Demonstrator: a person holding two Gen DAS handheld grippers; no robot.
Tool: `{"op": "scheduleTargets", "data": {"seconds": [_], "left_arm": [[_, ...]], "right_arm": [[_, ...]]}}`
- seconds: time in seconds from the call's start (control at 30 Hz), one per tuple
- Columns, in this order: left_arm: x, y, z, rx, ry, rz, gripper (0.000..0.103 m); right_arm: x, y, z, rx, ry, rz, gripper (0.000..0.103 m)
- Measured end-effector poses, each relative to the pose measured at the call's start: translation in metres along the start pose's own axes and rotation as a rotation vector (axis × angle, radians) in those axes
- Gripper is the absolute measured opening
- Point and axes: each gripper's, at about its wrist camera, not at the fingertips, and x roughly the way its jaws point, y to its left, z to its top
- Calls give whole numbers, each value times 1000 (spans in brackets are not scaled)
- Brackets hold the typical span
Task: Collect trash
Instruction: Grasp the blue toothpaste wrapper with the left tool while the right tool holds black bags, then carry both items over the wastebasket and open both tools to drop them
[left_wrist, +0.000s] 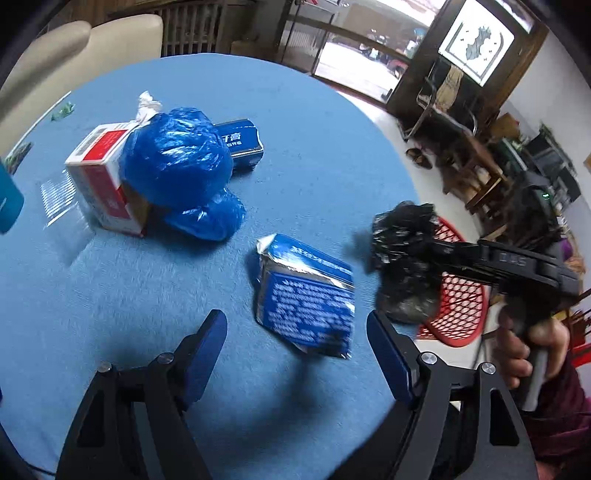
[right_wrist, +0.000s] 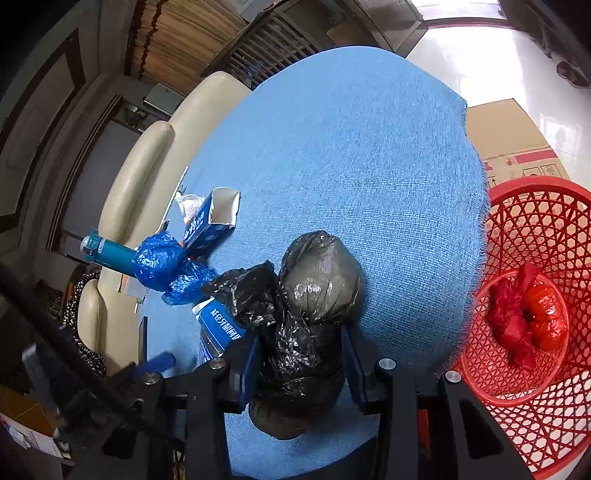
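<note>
Black bag (right_wrist: 306, 314) sits clamped between the right gripper (right_wrist: 301, 365) pads, its long axis running along the fingers, rounded end pointing away over the blue table (right_wrist: 351, 147). Red basket (right_wrist: 535, 369) stands just beside the table edge. Left gripper (left_wrist: 295, 332) hangs apart, empty, above a blue carton (left_wrist: 306, 295).

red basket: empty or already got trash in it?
Not empty. The red basket holds a knotted red bag on its bottom; nothing else shows inside.

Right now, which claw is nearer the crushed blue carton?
Left. The left claw hovers open just short of the crushed blue carton; the right claw holds the black bag beside it.
</note>
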Motion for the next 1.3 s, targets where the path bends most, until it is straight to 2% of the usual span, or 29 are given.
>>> {"op": "scheduleTargets", "data": {"seconds": [0.1, 0.2, 0.4, 0.43, 0.47, 0.6, 0.87, 1.3], "left_arm": [[17, -10, 4, 54, 39, 44, 79], [29, -18, 9, 94, 38, 77, 79], [43, -13, 19, 69, 24, 90, 79], [42, -11, 20, 61, 16, 86, 77], [41, -10, 20, 54, 9, 77, 70], [39, -5, 19, 55, 3, 82, 70], [20, -45, 28, 103, -46, 75, 70], [-11, -119, 41, 228, -112, 27, 70]], "right_arm": [[0, 0, 0, -3, -5, -2, 43], [-3, 3, -1, -26, -17, -18, 43], [-19, 6, 1, -70, -71, -35, 43], [-22, 5, 1, -74, -80, -35, 43], [-24, 4, 1, -77, -87, -34, 43], [-31, -2, 0, -68, -105, -30, 43], [-50, -12, -3, -68, -153, -36, 43], [-112, -31, -3, -86, -309, -54, 43]]}}
